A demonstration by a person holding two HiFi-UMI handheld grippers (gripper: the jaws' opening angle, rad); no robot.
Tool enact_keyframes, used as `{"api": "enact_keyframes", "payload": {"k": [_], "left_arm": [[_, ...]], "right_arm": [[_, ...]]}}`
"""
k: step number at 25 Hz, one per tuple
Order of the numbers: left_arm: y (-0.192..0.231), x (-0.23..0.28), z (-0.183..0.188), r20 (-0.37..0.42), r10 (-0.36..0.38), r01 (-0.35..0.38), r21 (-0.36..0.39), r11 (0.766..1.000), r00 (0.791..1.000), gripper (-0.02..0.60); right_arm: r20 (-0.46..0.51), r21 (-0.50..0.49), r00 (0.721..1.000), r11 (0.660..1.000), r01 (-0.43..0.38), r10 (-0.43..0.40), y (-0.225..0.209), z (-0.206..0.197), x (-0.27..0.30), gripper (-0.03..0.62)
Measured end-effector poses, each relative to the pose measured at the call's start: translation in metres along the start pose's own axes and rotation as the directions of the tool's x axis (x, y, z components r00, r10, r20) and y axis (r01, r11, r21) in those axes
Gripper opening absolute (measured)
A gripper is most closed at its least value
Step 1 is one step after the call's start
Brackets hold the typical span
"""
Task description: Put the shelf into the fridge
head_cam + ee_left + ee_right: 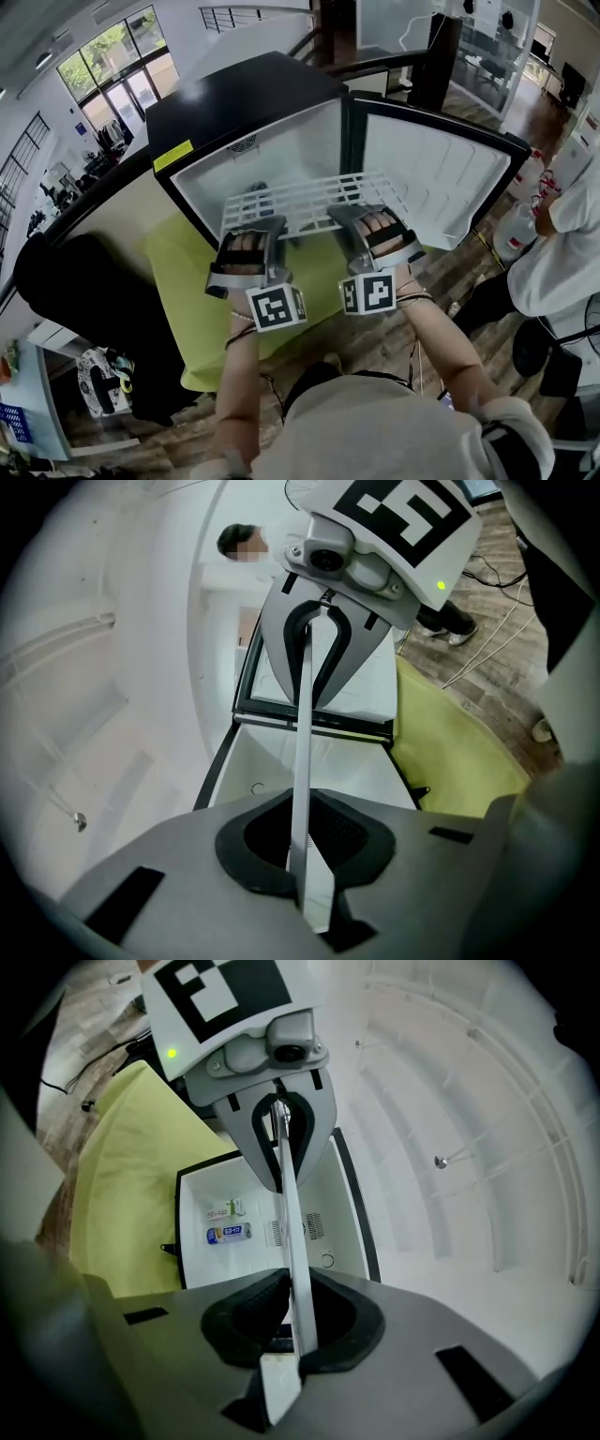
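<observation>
Left gripper view finds the left gripper (305, 864) with its fingers (248, 841) clenched on the white wire shelf (302, 761), which shows edge-on as a thin pale strip running away to the other tool. Right gripper view gives the mirror picture: the right gripper (292, 1335), fingers (352, 1321) pinched on the same shelf's edge, with small labels (228, 1233) visible on a white inner wall beyond. Seen steeply from above in the head view, the two grippers sit side by side, each with a square-marker cube (277, 307) at its back. They carry the shelf roughly level by its near edge. The shelf hangs at the mouth of the black fridge (253, 94), though whether its far edge is already inside cannot be told. The fridge's door (441, 178) stands swung open to the right, showing its white lining. A yellow-green cloth (187, 291) spreads beneath the fridge, with wood-plank floor (394, 347) around it. A bystander (562, 253) in white stands at the right edge of the scene
</observation>
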State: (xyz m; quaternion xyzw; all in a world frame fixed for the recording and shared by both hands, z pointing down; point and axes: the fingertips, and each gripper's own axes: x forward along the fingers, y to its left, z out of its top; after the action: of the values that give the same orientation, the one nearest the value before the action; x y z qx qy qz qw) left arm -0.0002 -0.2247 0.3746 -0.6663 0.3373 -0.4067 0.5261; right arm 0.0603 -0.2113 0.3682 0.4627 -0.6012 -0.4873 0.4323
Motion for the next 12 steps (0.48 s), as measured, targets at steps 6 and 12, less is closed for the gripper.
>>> {"api": "enact_keyframes", "payload": {"k": [6,12], "left_arm": [[0.009,0.019,-0.020,-0.038,0.010,-0.009,0.019,1.000,0.999,0.046],[0.008,0.024,-0.032,-0.087,0.009,-0.009,0.004,1.000,0.996,0.046]], "right_arm": [[0.047,0.026,0.999,1.000,0.014,-0.015,0.001,0.003,0.031,0.055],[0.097,0.008,0.995,1.000,0.003,-0.003,0.003,0.009,0.044,0.055]]}}
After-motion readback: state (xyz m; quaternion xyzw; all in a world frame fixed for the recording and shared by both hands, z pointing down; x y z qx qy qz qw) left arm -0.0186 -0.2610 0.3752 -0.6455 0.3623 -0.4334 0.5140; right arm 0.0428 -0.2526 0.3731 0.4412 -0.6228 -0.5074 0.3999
